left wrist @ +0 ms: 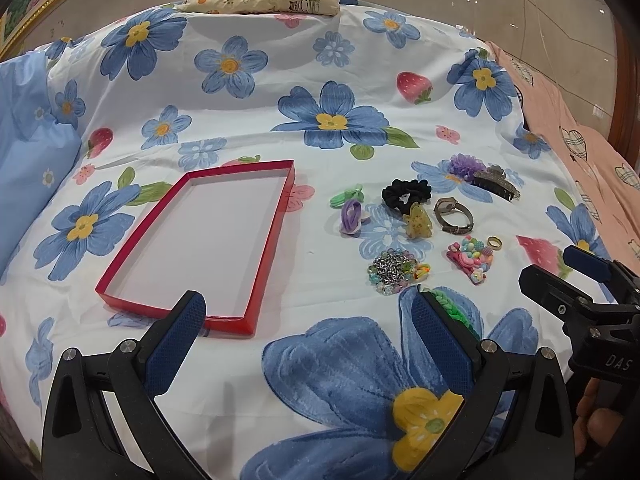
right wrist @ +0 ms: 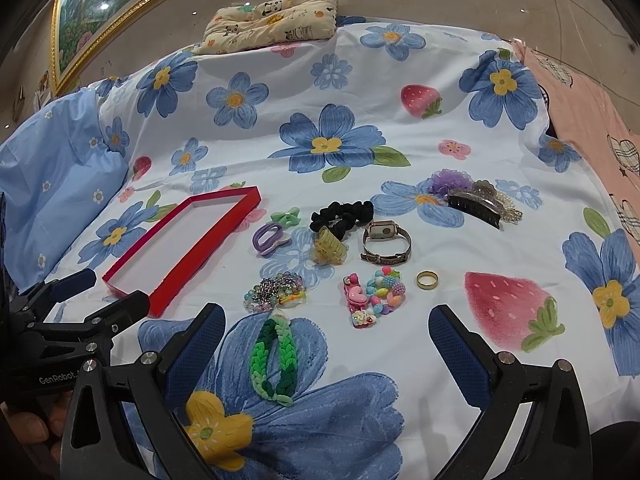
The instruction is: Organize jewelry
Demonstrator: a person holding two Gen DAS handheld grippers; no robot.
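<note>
The left gripper (left wrist: 308,316) is held wide apart, nothing between its blue textured pads, just before the near end of the shallow red cardboard tray (left wrist: 276,216). The right gripper (right wrist: 326,330) is likewise spread wide and empty, above a braided green loop (right wrist: 274,360) lying flat on the flowered sheet (right wrist: 360,92). Beyond it are laid a beaded pile (right wrist: 276,292), a knobbly candy-coloured clip (right wrist: 372,300), a smooth gold ring (right wrist: 427,279), a watch (right wrist: 386,242), a black scrunchie (right wrist: 340,216) and a yellow claw clip (right wrist: 328,250).
</note>
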